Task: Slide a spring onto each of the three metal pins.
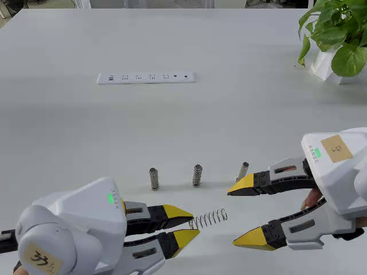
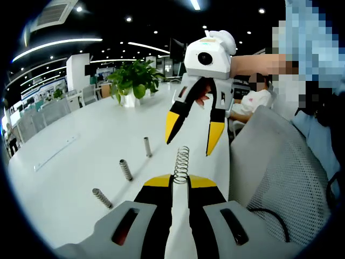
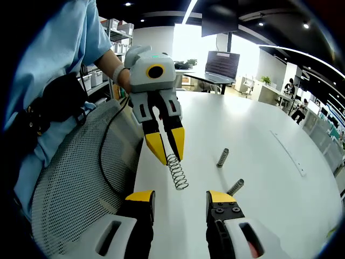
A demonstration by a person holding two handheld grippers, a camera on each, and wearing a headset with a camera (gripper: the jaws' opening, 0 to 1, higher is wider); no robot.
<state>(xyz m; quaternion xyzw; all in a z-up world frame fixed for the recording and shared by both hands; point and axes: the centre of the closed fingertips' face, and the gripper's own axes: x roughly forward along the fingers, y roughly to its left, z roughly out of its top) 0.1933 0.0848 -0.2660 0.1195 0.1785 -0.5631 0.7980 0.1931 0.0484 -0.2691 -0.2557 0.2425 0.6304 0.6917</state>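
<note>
Two down, one to go! The left pin point(image 1: 153, 179) and middle pin point(image 1: 197, 175) wear springs, the bare pin point(image 1: 243, 171) stands right of centre. Bottom centre, our left claw point(image 1: 194, 224) clenches the last spring point(image 1: 210, 218); the right claw point(image 1: 232, 217) gapes, released.

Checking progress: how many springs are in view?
3. The left spring and middle spring sit on pins. The loose spring is held at one end by the left claw. The right pin is bare.
</note>
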